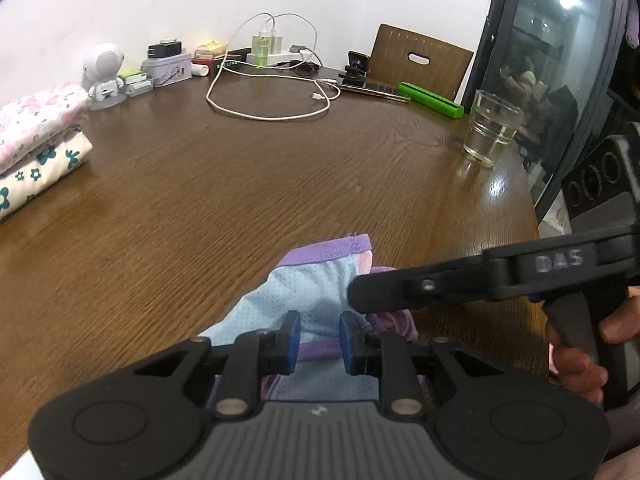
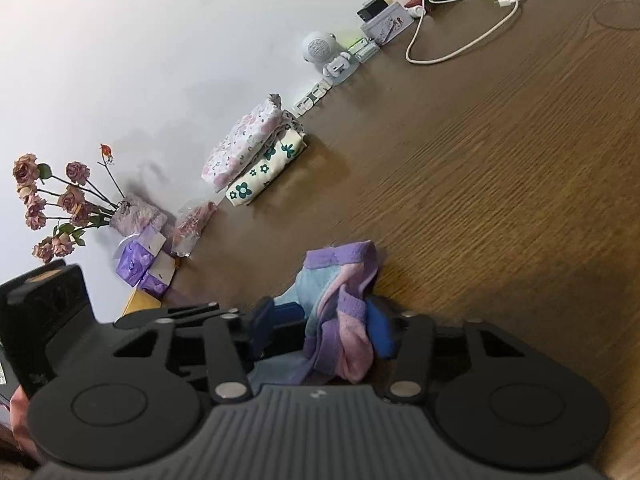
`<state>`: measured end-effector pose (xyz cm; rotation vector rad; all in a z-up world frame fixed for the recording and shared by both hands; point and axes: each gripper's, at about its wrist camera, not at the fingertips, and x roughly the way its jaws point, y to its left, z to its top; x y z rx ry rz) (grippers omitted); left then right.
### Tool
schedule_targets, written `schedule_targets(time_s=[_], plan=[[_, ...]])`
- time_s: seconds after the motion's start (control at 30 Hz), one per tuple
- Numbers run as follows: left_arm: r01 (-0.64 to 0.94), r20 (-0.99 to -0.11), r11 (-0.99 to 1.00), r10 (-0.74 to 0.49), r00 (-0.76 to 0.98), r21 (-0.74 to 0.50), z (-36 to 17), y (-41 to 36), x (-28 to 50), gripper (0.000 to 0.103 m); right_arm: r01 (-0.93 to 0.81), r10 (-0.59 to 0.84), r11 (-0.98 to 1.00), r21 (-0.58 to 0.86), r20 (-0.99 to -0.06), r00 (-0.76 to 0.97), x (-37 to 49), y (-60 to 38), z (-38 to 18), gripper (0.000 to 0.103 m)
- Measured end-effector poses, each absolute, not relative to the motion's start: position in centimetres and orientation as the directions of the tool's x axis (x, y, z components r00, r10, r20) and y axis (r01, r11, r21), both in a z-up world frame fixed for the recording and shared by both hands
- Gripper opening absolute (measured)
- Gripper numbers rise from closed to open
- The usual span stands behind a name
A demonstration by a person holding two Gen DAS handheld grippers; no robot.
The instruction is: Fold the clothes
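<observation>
A small light-blue garment with purple trim and pink parts (image 1: 316, 284) lies bunched on the brown wooden table (image 1: 240, 184), close in front of me. My left gripper (image 1: 320, 340) is open, its blue pads on either side of the cloth just above it. My right gripper (image 2: 324, 328) is open around a bunched fold of the same garment (image 2: 340, 304); cloth fills the gap between its blue pads. In the left wrist view the right gripper reaches in from the right, its finger (image 1: 384, 292) over the garment.
Two folded garments are stacked at the left (image 1: 36, 144) by the wall. A glass of water (image 1: 492, 128) stands at the right edge. A white cable (image 1: 272, 112), a robot-shaped speaker (image 1: 104, 72), boxes and chargers line the back. Dried flowers (image 2: 60, 204) and purple packets stand by the wall.
</observation>
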<state>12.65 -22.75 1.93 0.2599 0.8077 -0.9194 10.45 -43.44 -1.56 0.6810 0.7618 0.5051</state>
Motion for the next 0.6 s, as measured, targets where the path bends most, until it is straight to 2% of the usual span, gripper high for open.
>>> schedule_targets(time_s=[0.07, 0.27, 0.33, 0.4, 0.6], plan=[[0.787, -0.712, 0.601, -0.613, 0.343, -0.139, 1.9, -22.5, 12.7, 0.020, -0.158, 0.629, 0.680, 0.716, -0.459, 0.628, 10.8, -43.4, -1.8, 0.031], [0.790, -0.707, 0.598, -0.618, 0.345, -0.137, 2.0, -22.3, 12.5, 0.022, -0.160, 0.631, 0.683, 0.712, -0.465, 0.621, 11.1, -43.3, -2.1, 0.018], [0.790, -0.707, 0.600, -0.614, 0.351, -0.128, 2.2, -22.2, 12.4, 0.030, -0.172, 0.634, 0.684, 0.709, -0.463, 0.619, 11.1, -43.3, -2.1, 0.014], [0.785, -0.692, 0.608, -0.617, 0.376, -0.116, 2.9, -21.5, 12.2, 0.046, -0.195, 0.632, 0.696, 0.691, -0.461, 0.623, 10.9, -43.2, -1.8, 0.012], [0.751, -0.641, 0.654, -0.615, 0.458, -0.092, 5.3, -17.1, 11.4, 0.057, -0.250, 0.604, 0.748, 0.614, -0.475, 0.640, 10.6, -43.2, -0.7, 0.010]])
